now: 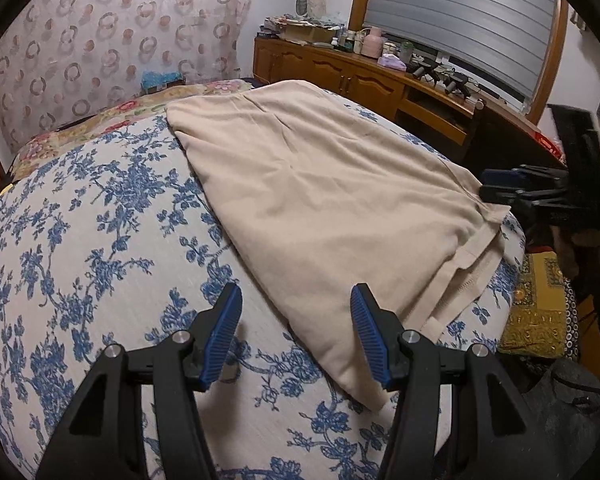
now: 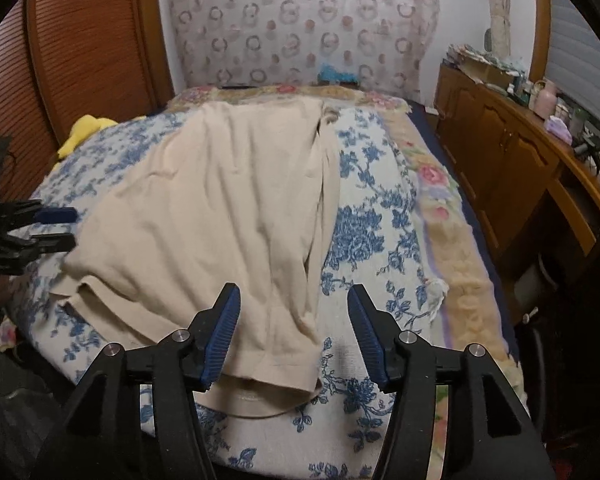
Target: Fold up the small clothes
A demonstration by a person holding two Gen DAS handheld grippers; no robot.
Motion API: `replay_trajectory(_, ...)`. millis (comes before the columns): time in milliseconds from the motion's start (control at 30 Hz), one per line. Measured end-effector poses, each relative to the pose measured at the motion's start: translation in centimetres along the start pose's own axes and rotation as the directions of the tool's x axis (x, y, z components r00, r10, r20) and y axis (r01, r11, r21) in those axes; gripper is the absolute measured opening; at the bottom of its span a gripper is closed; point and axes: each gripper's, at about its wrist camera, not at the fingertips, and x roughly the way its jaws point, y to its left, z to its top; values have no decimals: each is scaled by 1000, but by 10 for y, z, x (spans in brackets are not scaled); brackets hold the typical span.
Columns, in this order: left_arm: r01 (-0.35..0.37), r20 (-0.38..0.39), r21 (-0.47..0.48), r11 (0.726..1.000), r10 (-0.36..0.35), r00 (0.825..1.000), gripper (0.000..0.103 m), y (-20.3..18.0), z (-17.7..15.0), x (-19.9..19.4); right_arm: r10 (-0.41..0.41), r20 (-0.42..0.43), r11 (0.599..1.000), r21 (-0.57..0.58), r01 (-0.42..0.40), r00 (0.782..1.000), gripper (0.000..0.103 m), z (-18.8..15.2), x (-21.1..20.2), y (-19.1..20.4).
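Note:
A beige t-shirt (image 1: 320,184) (image 2: 220,208) lies spread on a white bedspread with blue flowers (image 1: 80,240) (image 2: 372,220). My left gripper (image 1: 296,332) stands open over the bedspread, its right finger (image 1: 370,332) at the shirt's near folded edge, with no cloth pinched. My right gripper (image 2: 294,332) is open above the shirt's near sleeve and hem, the pads apart from the cloth. In the left wrist view the right gripper (image 1: 540,196) shows at the shirt's far right corner. The right wrist view has the left gripper (image 2: 32,228) at the shirt's left edge.
A wooden sideboard (image 1: 360,76) (image 2: 500,140) crowded with bottles and boxes runs along the right of the bed. A floral blanket (image 2: 452,240) lies under the bedspread. A yellow plush toy (image 2: 84,128) sits by the louvred wooden door (image 2: 80,40). A patterned curtain (image 1: 112,32) hangs behind the bed.

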Motion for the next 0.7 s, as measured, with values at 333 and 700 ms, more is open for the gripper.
replay_trajectory(333,29,-46,6,1000,-29,999,56,-5,-11,8,23,-66,1000,5,-23,998,57,-18,14,0)
replay_trajectory(700,95,-37,-22,995,-96,995,38,-5,-13,5,139,-67,987,-69,-144,988,9,-19,14,20)
